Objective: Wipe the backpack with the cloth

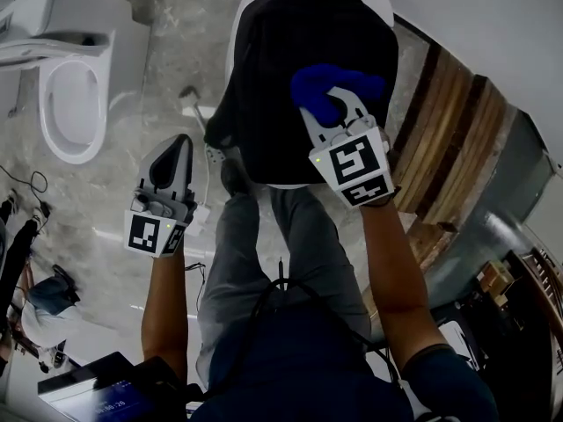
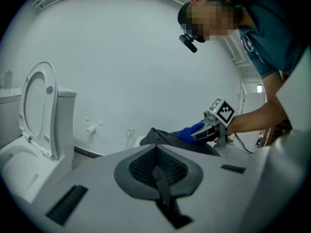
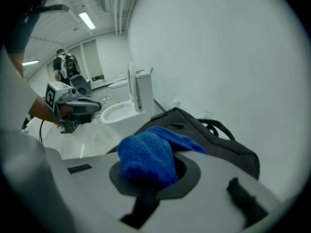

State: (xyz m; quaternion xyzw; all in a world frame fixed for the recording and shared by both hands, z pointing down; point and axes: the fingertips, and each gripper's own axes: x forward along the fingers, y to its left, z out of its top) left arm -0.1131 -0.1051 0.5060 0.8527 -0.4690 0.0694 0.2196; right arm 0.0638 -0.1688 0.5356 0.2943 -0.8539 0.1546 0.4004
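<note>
Gripping blue cloth (image 1: 327, 84) in right tool (image 1: 339, 105), pressed on black backpack (image 1: 273, 77). Holding left tool (image 1: 179, 148) closed and empty, beside the backpack.

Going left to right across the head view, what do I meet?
toilet → left gripper → backpack → wooden boards

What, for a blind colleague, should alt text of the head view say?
From above: the right gripper holds a blue cloth on a black backpack. The left gripper, shut and empty, hangs beside it over a marble floor, a toilet to its left.
</note>
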